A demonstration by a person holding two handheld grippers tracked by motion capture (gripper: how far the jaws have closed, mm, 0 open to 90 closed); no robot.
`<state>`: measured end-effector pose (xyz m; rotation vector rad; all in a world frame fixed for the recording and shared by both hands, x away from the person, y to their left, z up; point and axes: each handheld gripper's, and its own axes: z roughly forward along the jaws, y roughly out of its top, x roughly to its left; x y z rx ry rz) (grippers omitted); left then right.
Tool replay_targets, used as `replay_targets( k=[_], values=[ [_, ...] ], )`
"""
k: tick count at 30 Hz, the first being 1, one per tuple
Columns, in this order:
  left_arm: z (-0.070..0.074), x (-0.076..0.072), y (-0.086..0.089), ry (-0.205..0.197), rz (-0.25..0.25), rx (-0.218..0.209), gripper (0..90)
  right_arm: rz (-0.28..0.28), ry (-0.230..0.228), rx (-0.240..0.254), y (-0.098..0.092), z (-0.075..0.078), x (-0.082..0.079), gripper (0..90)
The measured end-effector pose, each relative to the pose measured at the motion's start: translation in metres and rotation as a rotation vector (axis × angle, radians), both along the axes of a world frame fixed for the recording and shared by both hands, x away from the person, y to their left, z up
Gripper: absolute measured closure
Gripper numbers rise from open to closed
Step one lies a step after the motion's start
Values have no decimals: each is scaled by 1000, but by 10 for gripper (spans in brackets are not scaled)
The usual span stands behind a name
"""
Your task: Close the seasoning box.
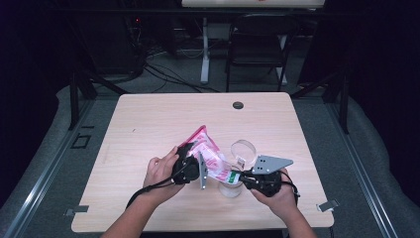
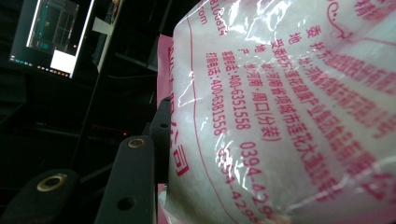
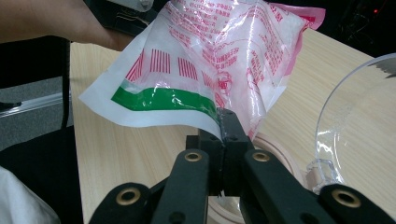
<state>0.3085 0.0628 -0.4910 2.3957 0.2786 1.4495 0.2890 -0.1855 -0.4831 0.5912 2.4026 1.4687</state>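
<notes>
A white plastic bag (image 1: 210,157) with pink print and a green stripe hangs tilted above the table, held from both sides. My left gripper (image 1: 192,167) is shut on its pink-edged upper part; in the left gripper view the bag (image 2: 289,107) presses against one black finger (image 2: 133,186) and hides the other. My right gripper (image 1: 241,177) is shut on the bag's lower corner (image 3: 205,109), its jaws pinched together on it (image 3: 226,125). A clear jar (image 1: 231,187) stands just under that corner, its hinged clear lid (image 1: 243,148) up. The right gripper view shows the jar's rim (image 3: 275,145) and lid (image 3: 355,126).
The wooden table (image 1: 148,124) has a dark grommet (image 1: 238,105) near its far edge. A folding chair (image 1: 257,44) and cables sit on the floor beyond. A person's forearm (image 3: 46,21) crosses the top left of the right gripper view.
</notes>
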Motion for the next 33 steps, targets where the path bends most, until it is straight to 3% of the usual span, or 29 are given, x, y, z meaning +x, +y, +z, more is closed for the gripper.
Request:
replay_targets(
  k=[15,33],
  values=[
    [3,-4,-3,-54,-12,53,605,-1,-1,-2,-1,0,-1,900],
    [6,-7,-5,-87,-16,85,606,-2,-1,-2,-3,0,-1,900]
  ],
)
